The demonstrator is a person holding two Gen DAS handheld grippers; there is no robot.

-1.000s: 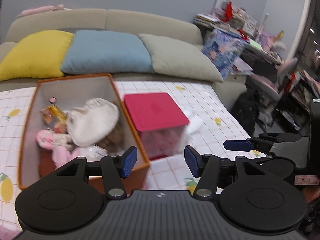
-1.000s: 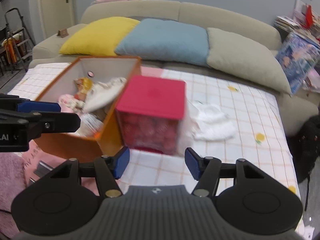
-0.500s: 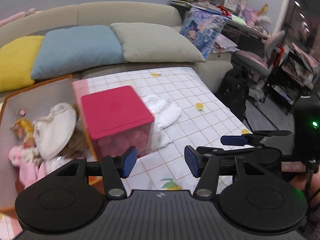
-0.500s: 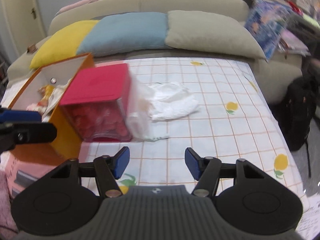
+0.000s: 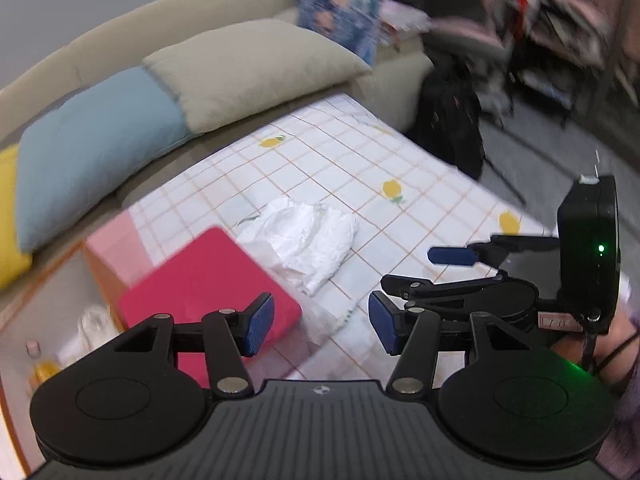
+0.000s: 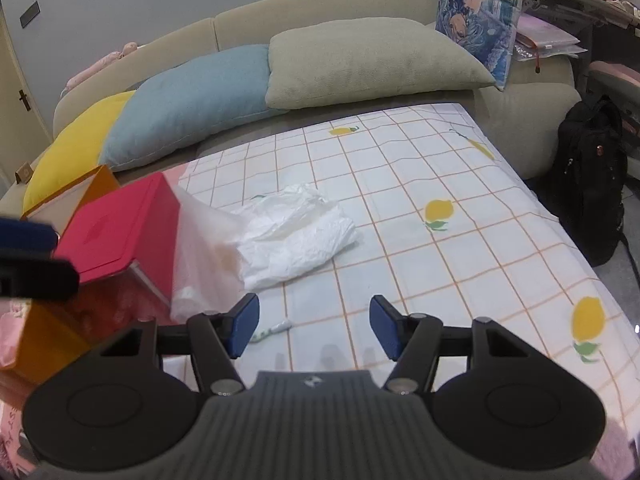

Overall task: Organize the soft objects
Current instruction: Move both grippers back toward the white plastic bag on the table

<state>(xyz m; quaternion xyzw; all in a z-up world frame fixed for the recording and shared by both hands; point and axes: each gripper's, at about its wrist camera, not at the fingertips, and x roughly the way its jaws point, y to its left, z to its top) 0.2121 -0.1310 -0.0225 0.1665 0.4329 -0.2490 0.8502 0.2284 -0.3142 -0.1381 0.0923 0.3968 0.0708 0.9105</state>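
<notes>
A crumpled white cloth (image 6: 296,236) lies on the lemon-print checked tablecloth (image 6: 460,208), beside a red-lidded clear box (image 6: 120,232); it also shows in the left wrist view (image 5: 312,240). A clear plastic bag (image 6: 200,264) leans on that box. My right gripper (image 6: 314,330) is open and empty, low over the table just in front of the cloth. My left gripper (image 5: 320,330) is open and empty, above the red box (image 5: 208,280). The orange bin (image 5: 60,320) of soft toys sits at the far left. The right gripper shows in the left wrist view (image 5: 436,276).
A sofa with yellow (image 6: 72,152), blue (image 6: 192,100) and beige (image 6: 360,60) cushions runs behind the table. A black backpack (image 6: 592,184) stands on the floor at the right. A small tube (image 6: 276,328) lies on the cloth near my right gripper. Cluttered shelves are far right.
Both grippers swung right, away from the orange bin and toward the white cloth; the bin has slid to the left edge of both views. Both stayed open and empty.
</notes>
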